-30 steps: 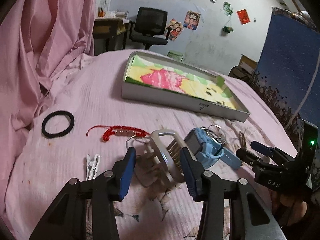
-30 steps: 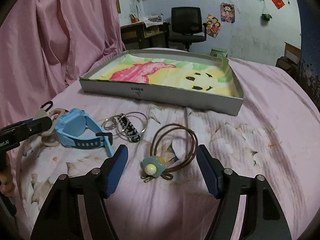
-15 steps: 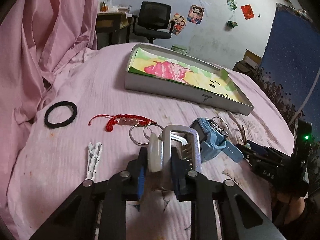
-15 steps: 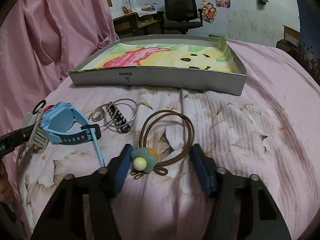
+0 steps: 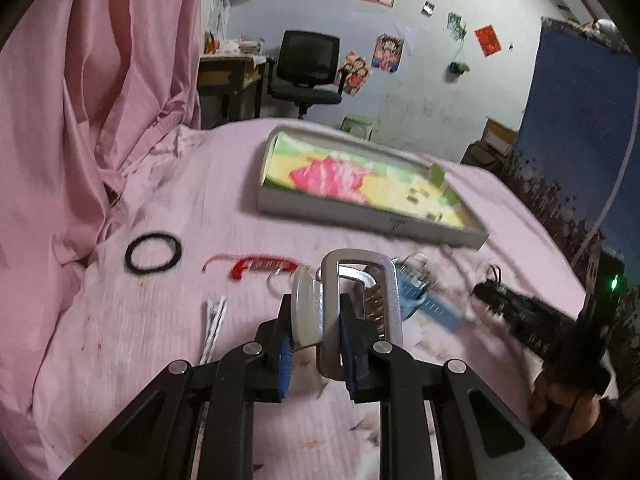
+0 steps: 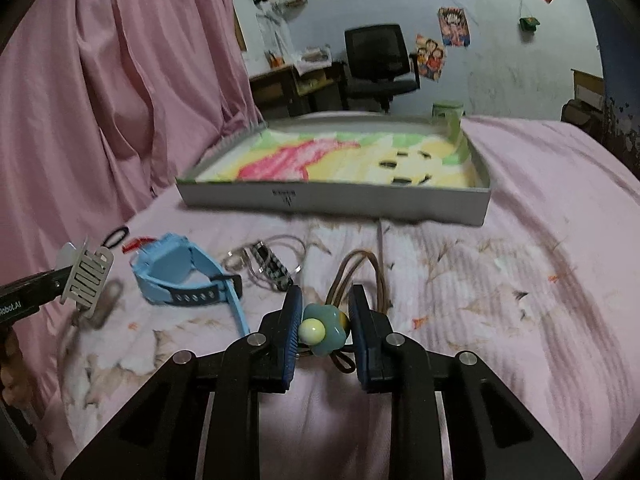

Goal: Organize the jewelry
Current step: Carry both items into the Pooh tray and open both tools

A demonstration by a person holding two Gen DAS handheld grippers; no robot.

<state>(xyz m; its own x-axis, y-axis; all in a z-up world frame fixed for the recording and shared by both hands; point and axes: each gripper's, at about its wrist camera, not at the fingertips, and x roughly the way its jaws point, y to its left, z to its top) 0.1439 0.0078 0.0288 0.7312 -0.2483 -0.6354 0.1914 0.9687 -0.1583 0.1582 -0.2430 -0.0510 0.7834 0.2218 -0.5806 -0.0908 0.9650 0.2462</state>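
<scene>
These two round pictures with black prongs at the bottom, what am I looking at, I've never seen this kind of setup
Each picture comes from a fisheye camera on a handheld two-finger gripper; a person holds one in each hand, no robot arm.

The left gripper is shut on a grey hair claw clip. The right wrist view shows that clip lifted off the bed.

The right gripper is closed around the flower charm of a brown hair tie.

On the pink bedsheet lie a blue watch, thin metal rings, a black hair band, a red cord bracelet and a small white clip. Behind them sits a shallow grey tray with a colourful lining, probably where the pieces go.
</scene>
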